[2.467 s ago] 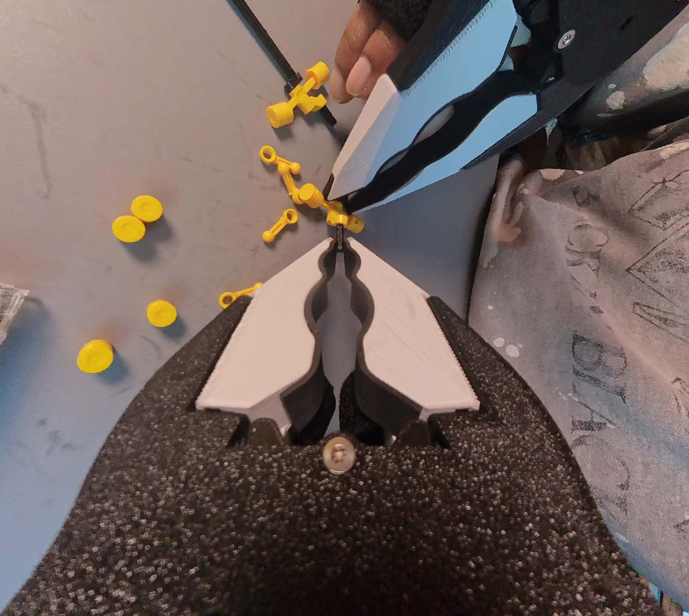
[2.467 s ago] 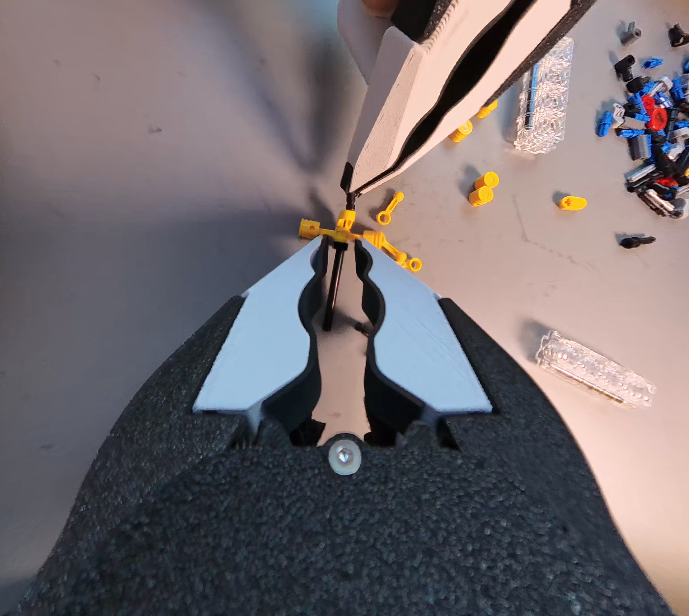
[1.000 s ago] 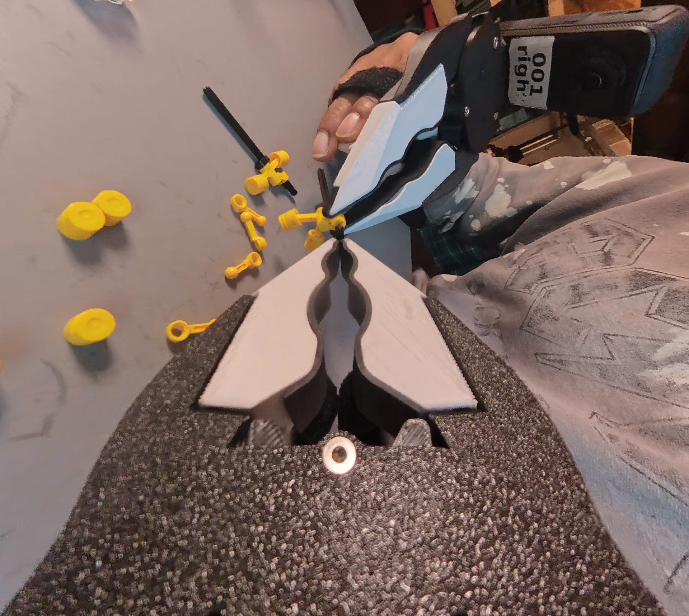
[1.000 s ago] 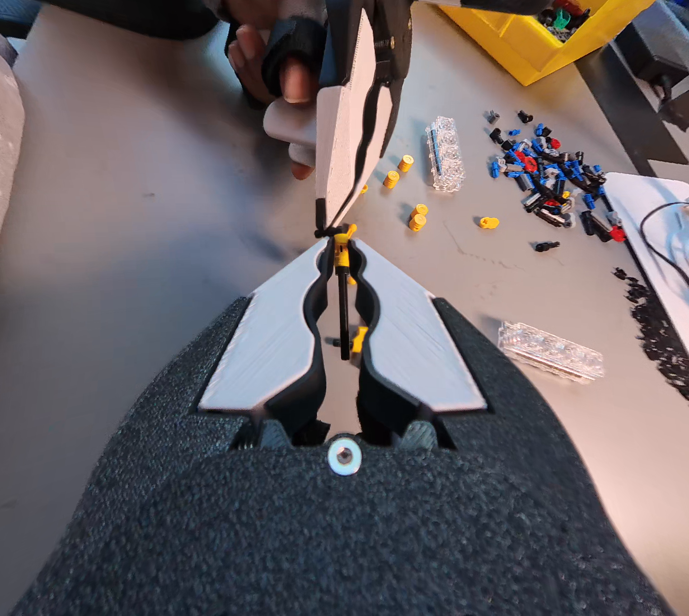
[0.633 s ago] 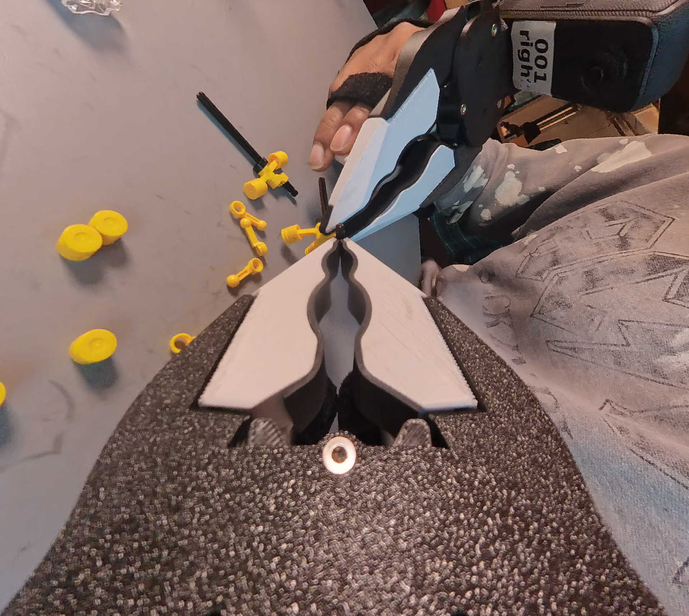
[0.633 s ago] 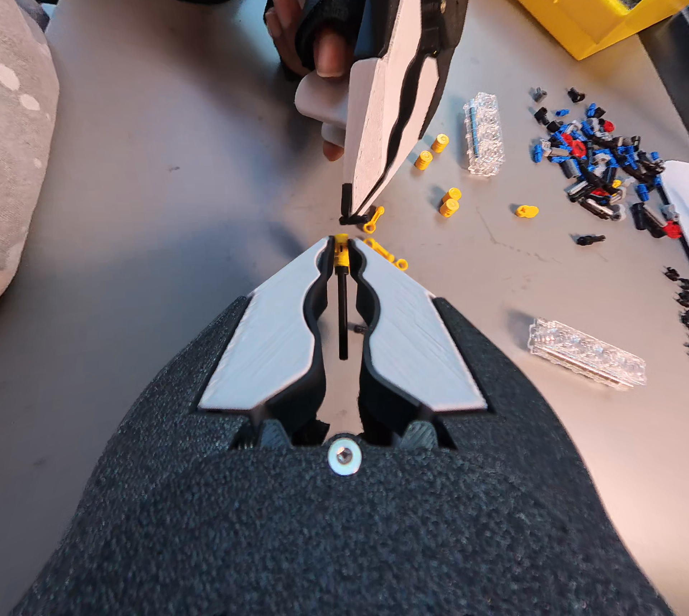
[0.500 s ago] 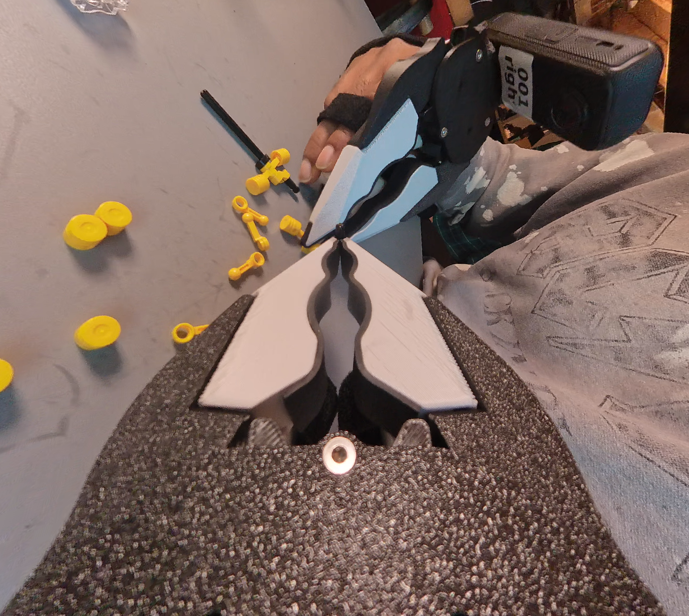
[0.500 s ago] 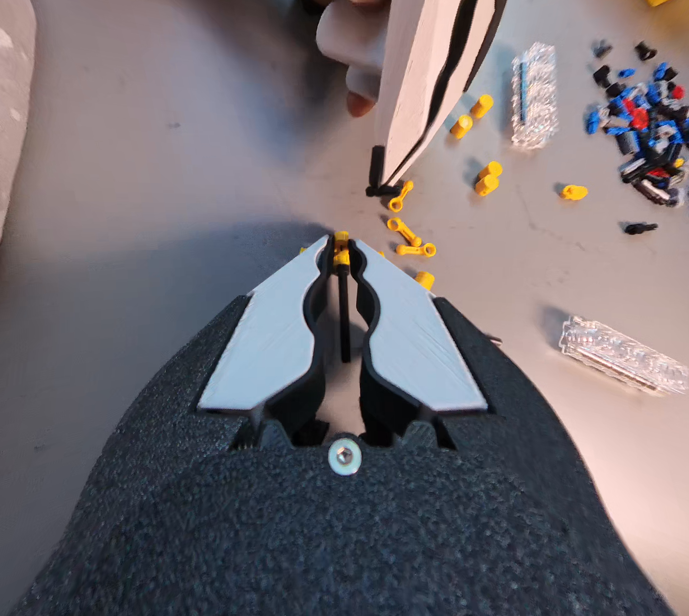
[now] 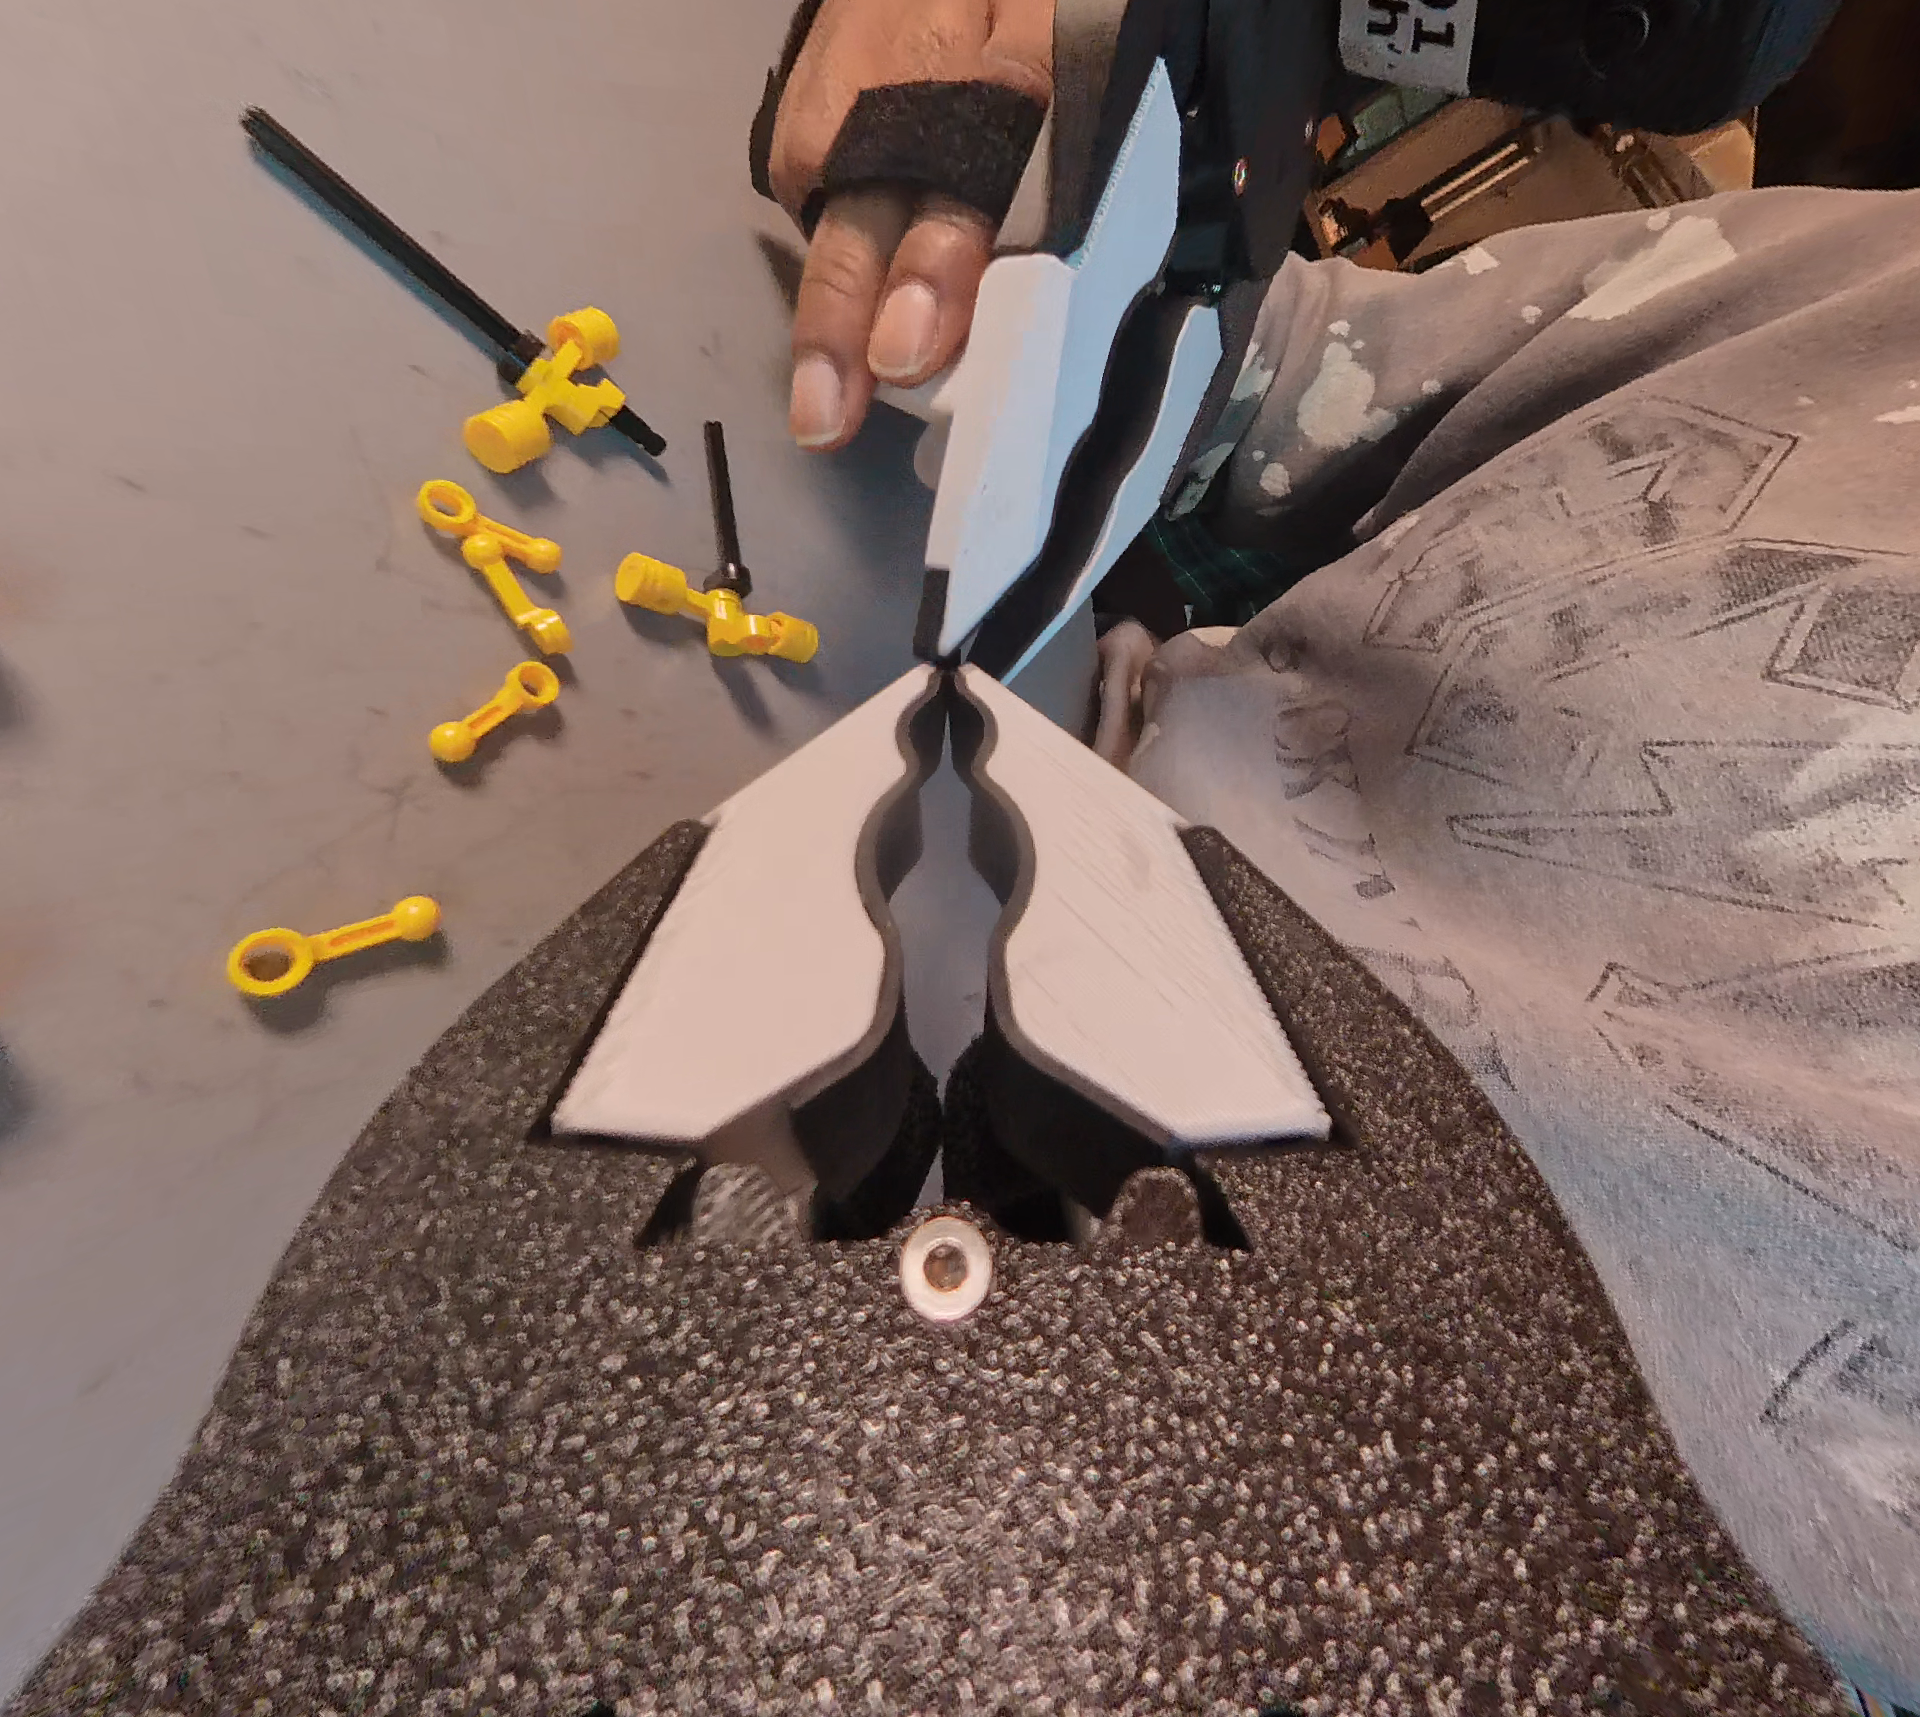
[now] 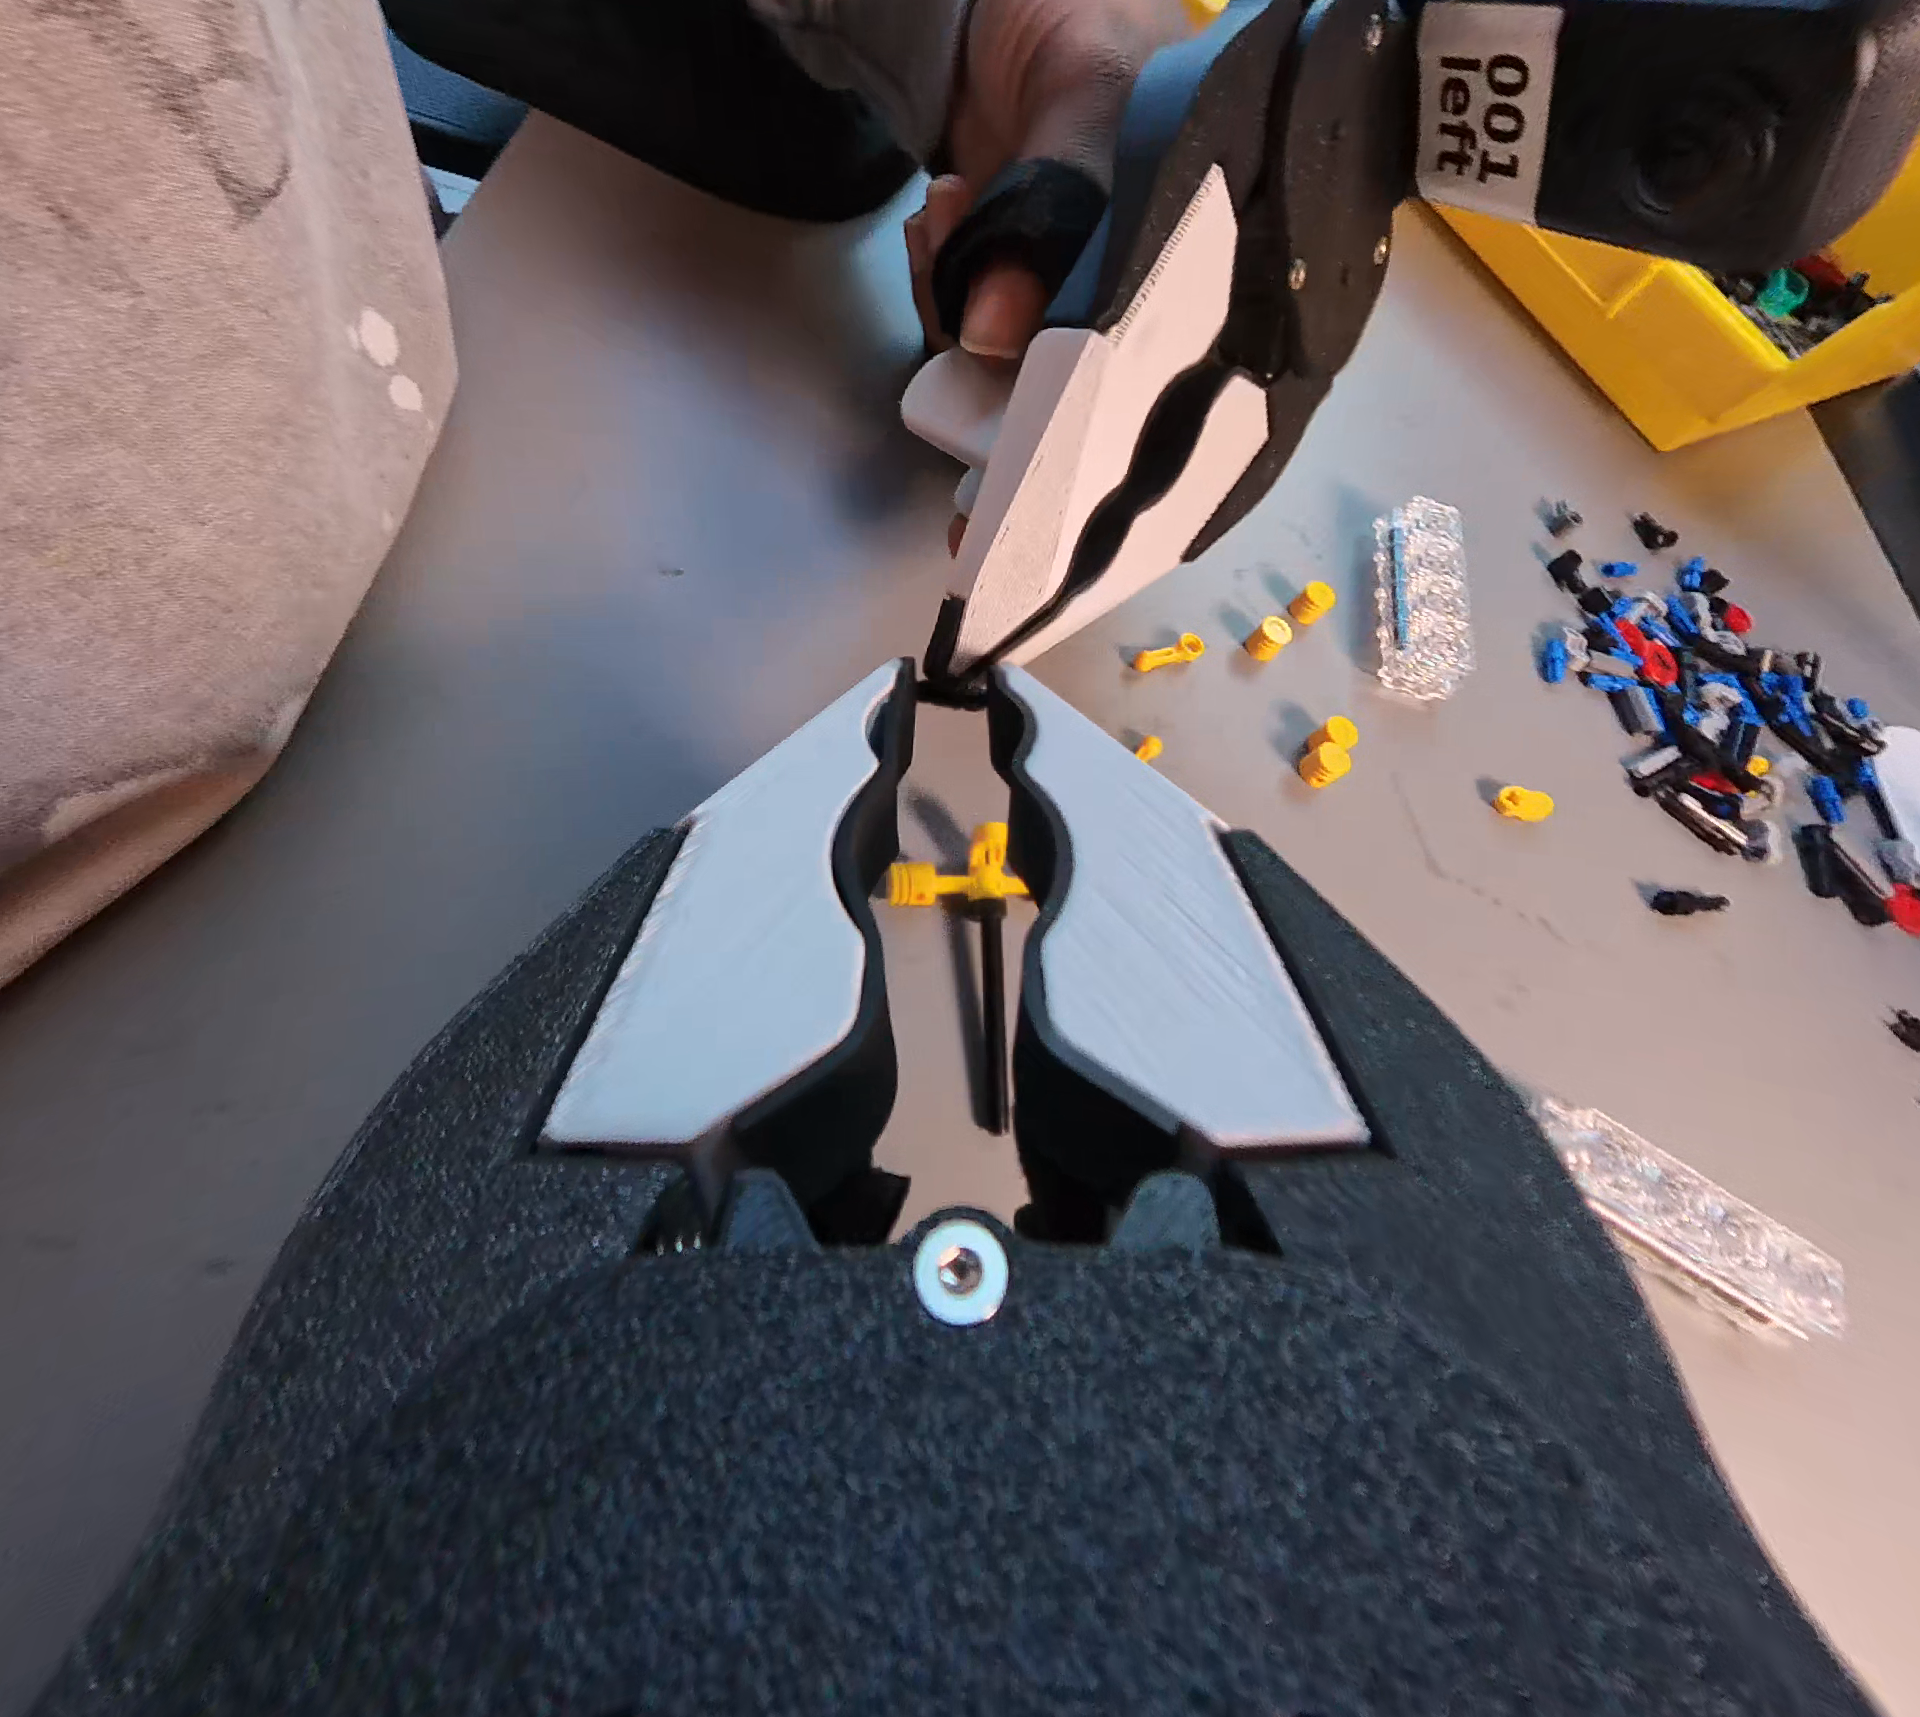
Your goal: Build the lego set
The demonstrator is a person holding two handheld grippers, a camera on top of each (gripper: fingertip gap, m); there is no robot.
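Left gripper (image 9: 940, 680): jaws all but shut, pinching what looks like a small black piece (image 10: 957, 691) at the very tips. Right gripper (image 10: 951, 680): part open, holding nothing; its tips flank the left gripper's tip.

Yellow piston assembly (image 9: 717, 607) lies free on the grey table (image 9: 312, 5) on its short black axle, just below and behind both tips. Loose yellow rods (image 9: 499, 566) sit just beside the assembly, and a second assembly on a long axle (image 9: 540, 400) lies near it.

Judgement: light, stiff plastic, press-fit joints that could pop apart – best gripped on the yellow hub, since the thin axle may roll or slip
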